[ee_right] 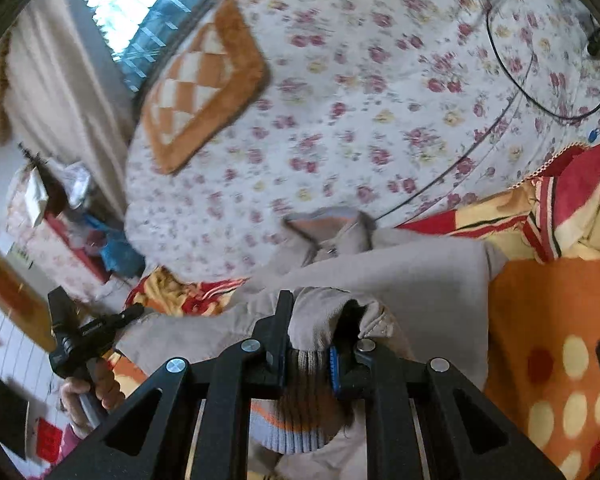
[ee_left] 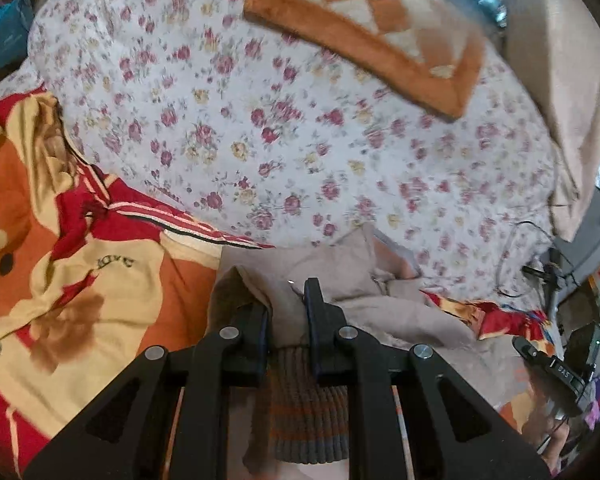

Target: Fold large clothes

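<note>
Floral bedsheet (ee_left: 300, 140) and orange checkered mat (ee_left: 364, 32) motion-blurred; beige garment (ee_right: 400, 280) cut off below frame.

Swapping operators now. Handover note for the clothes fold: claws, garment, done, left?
Left claw: shut on the beige garment, ribbed striped hem hanging below it.
Right claw: shut on the same garment at its ribbed hem.
Garment lies bunched on the floral sheet, beside the orange-red blanket.
Done: both hem corners gripped.
Left: likely carry the hem over, lay flat, finish the fold.

Checkered orange cushion (ee_left: 376, 28) on floral bedsheet (ee_left: 228, 128)
</note>
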`<act>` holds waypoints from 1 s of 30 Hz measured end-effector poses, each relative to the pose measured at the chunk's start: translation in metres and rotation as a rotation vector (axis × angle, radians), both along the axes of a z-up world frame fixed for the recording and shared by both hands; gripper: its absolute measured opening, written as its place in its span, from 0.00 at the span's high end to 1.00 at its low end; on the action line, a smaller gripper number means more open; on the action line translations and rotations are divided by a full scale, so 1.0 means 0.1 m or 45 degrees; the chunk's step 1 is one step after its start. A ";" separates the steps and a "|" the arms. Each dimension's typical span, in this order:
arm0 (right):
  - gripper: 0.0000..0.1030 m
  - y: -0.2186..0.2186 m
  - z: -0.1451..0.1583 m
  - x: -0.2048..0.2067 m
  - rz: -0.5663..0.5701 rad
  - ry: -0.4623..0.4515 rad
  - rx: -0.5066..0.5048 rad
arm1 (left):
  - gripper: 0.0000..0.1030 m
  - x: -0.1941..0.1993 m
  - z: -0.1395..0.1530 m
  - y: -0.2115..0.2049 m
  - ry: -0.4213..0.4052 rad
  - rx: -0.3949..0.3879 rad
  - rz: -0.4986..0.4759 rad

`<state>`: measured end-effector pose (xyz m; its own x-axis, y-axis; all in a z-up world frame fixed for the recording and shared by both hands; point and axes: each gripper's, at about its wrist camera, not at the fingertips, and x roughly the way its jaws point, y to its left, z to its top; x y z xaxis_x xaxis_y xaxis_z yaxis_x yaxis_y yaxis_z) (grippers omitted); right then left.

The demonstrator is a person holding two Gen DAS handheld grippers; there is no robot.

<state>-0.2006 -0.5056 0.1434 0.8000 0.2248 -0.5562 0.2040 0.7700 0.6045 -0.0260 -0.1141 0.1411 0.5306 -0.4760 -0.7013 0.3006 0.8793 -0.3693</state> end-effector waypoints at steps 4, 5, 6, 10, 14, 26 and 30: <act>0.87 -0.18 -0.19 0.41 -0.019 0.057 -0.006 | 0.87 0.39 -0.30 -0.21 0.040 0.087 0.019; 0.87 -0.21 -0.24 0.48 -0.019 0.066 -0.007 | 0.87 0.47 -0.37 -0.24 0.057 0.090 0.019; 0.87 -0.26 -0.30 0.56 -0.026 0.074 0.000 | 0.87 0.54 -0.44 -0.27 0.075 0.094 0.014; 0.72 -0.42 -0.59 0.85 -0.026 0.155 -0.014 | 0.70 0.85 -0.76 -0.36 0.205 0.096 -0.004; 0.51 -0.59 -0.50 0.60 -0.142 0.107 0.043 | 0.39 0.87 -0.69 -0.19 0.168 0.045 0.037; 0.50 0.37 -0.67 0.91 0.222 0.324 -0.393 | 0.29 0.19 -0.94 -0.03 0.221 0.313 0.004; 0.52 0.15 -1.13 1.20 0.084 0.522 -0.370 | 0.29 0.18 -1.20 0.10 0.268 0.315 0.015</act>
